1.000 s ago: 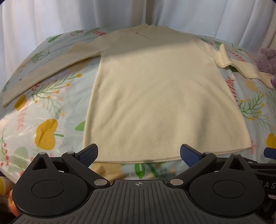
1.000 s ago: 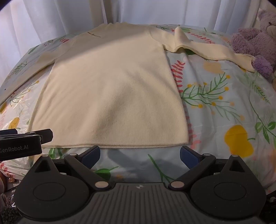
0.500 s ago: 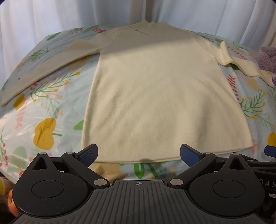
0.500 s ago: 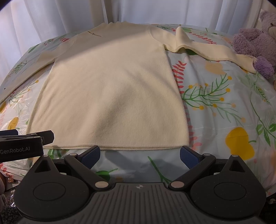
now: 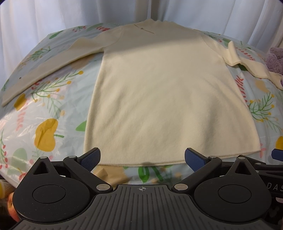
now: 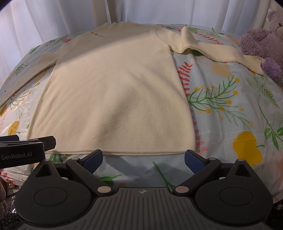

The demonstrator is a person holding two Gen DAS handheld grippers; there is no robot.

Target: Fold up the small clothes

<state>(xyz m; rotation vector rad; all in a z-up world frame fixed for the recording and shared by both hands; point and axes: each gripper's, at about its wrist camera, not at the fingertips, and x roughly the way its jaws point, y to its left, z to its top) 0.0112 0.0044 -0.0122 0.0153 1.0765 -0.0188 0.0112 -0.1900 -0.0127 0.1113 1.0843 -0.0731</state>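
A cream long-sleeved sweater (image 5: 168,99) lies flat on a floral sheet (image 5: 44,109), collar far, hem near; it also shows in the right wrist view (image 6: 115,95). Its left sleeve (image 5: 44,70) stretches out to the left. Its right sleeve (image 6: 212,49) runs right with a kink near the shoulder. My left gripper (image 5: 142,157) is open and empty, just before the hem, nearer its left corner. My right gripper (image 6: 143,158) is open and empty, just before the hem's right part. The left gripper's side (image 6: 23,150) shows at the right wrist view's left edge.
A purple plush bear (image 6: 263,40) sits at the far right, its paw over the right sleeve's cuff. White curtains (image 6: 141,10) hang behind the bed. Floral sheet lies bare to the right of the sweater (image 6: 230,115).
Both grippers have edged slightly forward toward the hem; the sweater has not moved and both stay open.
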